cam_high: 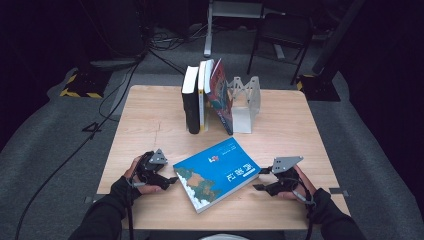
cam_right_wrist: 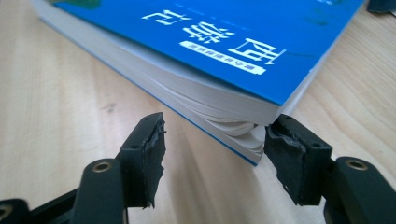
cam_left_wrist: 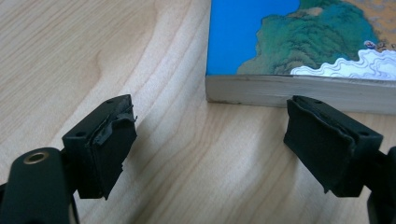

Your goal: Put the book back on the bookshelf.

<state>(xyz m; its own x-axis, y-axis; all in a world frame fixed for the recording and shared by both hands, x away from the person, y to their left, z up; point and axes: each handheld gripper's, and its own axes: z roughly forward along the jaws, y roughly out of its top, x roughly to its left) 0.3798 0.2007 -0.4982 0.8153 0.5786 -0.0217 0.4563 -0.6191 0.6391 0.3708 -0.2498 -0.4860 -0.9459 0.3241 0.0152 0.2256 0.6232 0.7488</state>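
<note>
I have the blue paperback book (cam_high: pixel 216 173) lying flat on the desk (cam_high: pixel 150 120), cover up, between my two tools. My left hand-held gripper (cam_high: pixel 170 181) sits low just beside the book's near left corner, jaws spread apart with bare desk between them; the book's page edge (cam_left_wrist: pixel 299 91) lies just ahead of its right jaw, not touched as far as I can tell. My right hand-held gripper (cam_high: pixel 261 179) is at the opposite corner, jaws apart, the book's corner (cam_right_wrist: pixel 243 126) poking between them; its right pad (cam_right_wrist: pixel 285 156) seems to touch the fanned pages, the left pad stands clear. Beyond both, three books (cam_high: pixel 205 95) stand by a metal bookend (cam_high: pixel 245 102).
</note>
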